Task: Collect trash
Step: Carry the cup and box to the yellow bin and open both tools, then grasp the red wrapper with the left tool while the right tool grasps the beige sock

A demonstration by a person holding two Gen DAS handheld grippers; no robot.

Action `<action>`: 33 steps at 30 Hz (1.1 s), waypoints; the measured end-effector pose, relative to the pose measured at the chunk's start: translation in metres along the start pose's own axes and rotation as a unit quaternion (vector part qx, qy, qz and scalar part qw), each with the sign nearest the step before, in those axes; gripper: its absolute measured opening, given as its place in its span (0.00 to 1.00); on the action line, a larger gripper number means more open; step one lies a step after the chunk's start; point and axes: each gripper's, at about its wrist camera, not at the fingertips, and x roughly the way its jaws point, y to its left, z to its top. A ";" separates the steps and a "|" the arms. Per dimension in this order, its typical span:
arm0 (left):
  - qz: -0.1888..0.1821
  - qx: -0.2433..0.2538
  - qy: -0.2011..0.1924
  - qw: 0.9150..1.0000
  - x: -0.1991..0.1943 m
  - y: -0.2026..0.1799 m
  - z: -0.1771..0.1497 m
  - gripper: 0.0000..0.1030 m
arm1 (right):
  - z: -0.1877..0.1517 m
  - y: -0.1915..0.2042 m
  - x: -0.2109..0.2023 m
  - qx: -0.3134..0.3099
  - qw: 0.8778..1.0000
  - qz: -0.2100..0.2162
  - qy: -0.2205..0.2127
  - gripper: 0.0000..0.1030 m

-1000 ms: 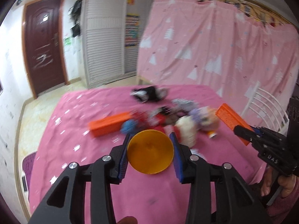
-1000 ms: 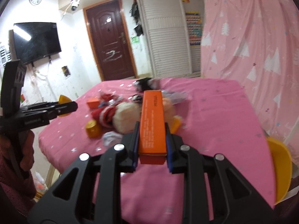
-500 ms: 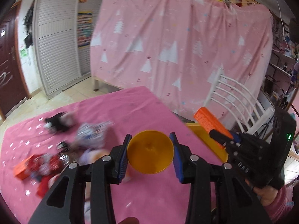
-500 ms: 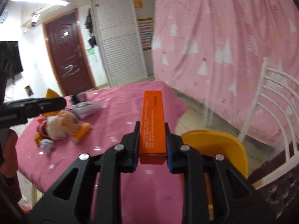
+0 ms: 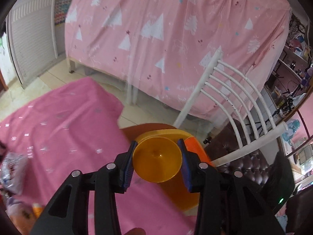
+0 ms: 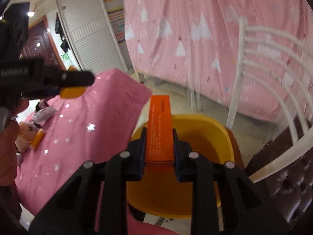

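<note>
My left gripper is shut on a yellow round cup, held above the right edge of the pink table, over the near side of a yellow bin. My right gripper is shut on a long orange box, held above the yellow bin, which stands on a chair seat beside the table. The orange box also shows in the left wrist view, behind the cup. The left gripper with the cup shows at the left of the right wrist view.
The pink star-patterned tablecloth covers the table on the left. Plush toys and wrappers lie at its far left. A white slatted chair back rises right of the bin. A pink curtain hangs behind.
Both grippers have swung right, away from the pile of items on the table, and now hover over the yellow bin on the chair. Each keeps its hold.
</note>
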 end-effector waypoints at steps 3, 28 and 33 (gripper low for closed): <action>-0.012 -0.007 0.019 1.000 0.020 -0.007 0.005 0.50 | -0.003 -0.006 0.010 0.016 1.000 0.014 0.018 0.22; 0.006 -0.037 -0.061 0.997 -0.106 0.036 -0.008 0.69 | 0.026 0.052 -0.025 -0.027 0.998 0.027 -0.044 0.44; 0.035 -0.051 -0.087 0.994 -0.147 0.077 -0.011 0.69 | 0.043 0.099 -0.028 -0.066 0.995 0.057 -0.051 0.51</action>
